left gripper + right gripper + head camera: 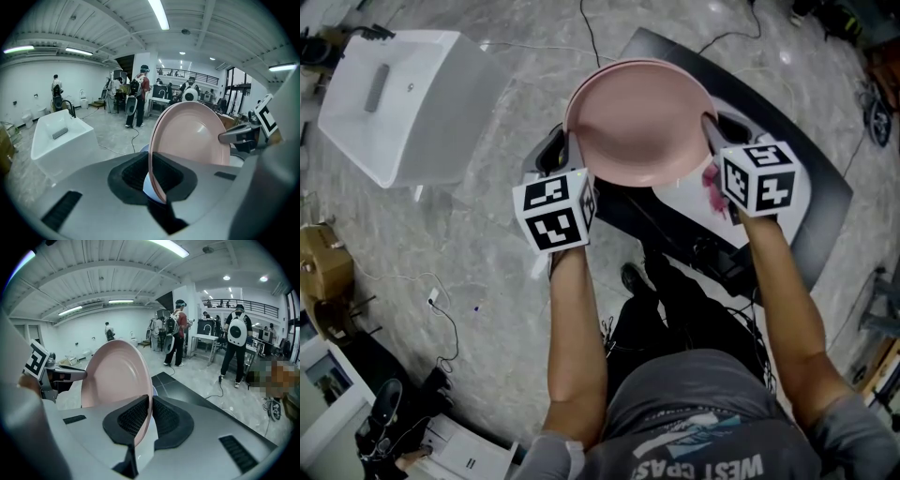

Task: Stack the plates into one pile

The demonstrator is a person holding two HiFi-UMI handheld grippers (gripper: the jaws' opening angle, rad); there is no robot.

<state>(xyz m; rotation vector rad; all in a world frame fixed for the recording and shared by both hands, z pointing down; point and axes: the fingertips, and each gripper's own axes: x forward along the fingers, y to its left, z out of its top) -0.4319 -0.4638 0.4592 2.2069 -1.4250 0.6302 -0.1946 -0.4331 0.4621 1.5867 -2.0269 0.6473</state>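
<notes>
At the upper left of the head view a white, glossy rectangular basin [394, 103] with rounded corners stands on the grey, marble-veined floor [478, 272]. Right of it, near the centre, the left gripper [573, 155] carries its cube of black-and-white square markers. Its jaws are closed to a narrow gap on the left rim of the pink plate [637, 122], and in the left gripper view the ribbed black pads [133, 173] press the thin rim from both sides. The plate is round, smooth and shallow with a faint sheen, and it is held in the air between the two grippers at the upper centre, above the table. On its right rim the right gripper [710, 141] grips in the same way, its dimpled dark pads [133, 418] shut on the edge. Below and to the right lies a white plate [689, 197] with a magenta mark, resting on the matt black tabletop [825, 187], which has a rounded outline
</notes>
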